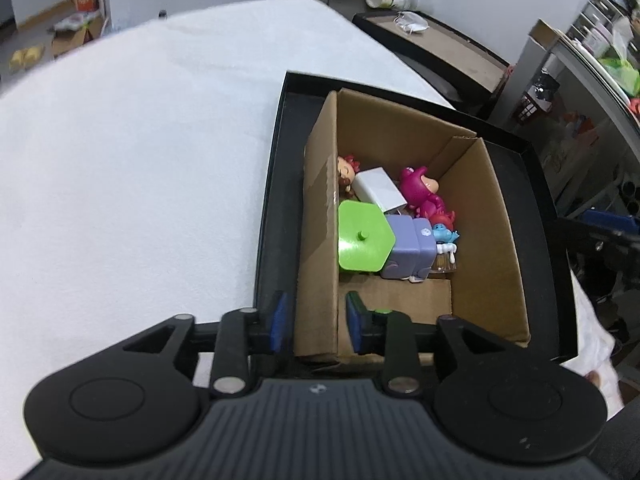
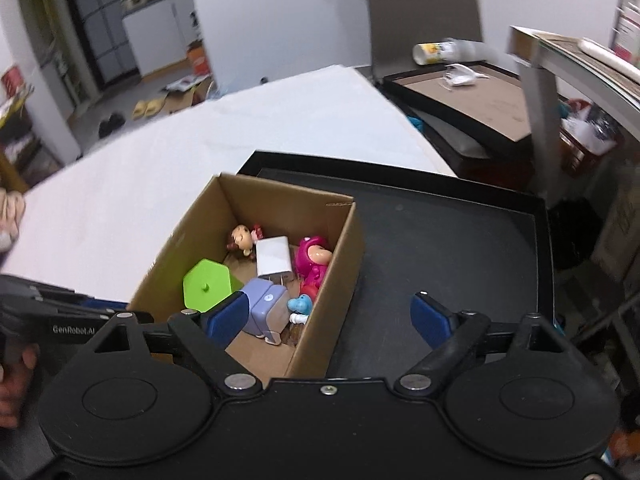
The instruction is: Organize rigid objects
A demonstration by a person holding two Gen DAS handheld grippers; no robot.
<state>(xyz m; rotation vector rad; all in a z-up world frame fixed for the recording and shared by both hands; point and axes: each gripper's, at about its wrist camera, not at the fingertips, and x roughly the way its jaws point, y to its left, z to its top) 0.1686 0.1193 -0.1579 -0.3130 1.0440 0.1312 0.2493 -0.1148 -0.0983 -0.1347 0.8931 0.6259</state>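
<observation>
- Right wrist view: small toys already lie in the open brown cardboard box (image 2: 256, 280) on the black tray (image 2: 440, 240); white table (image 2: 160, 160) bare — probably finished.
- Right gripper (image 2: 326, 316) spread wide, empty; left gripper (image 1: 316, 322) straddles the box's wall, pads apart.

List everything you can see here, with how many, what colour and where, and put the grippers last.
cardboard box: one, brown, in the black tray
black tray: one, on the white table
green hexagonal piece: one, in the box
purple block: one, in the box
white charger: one, in the box
pink figure: one, in the box
blue figure: one, in the box
brown-haired figure: one, far corner of box
left gripper: jaws astride the box's left wall
right gripper: open, above the box
</observation>
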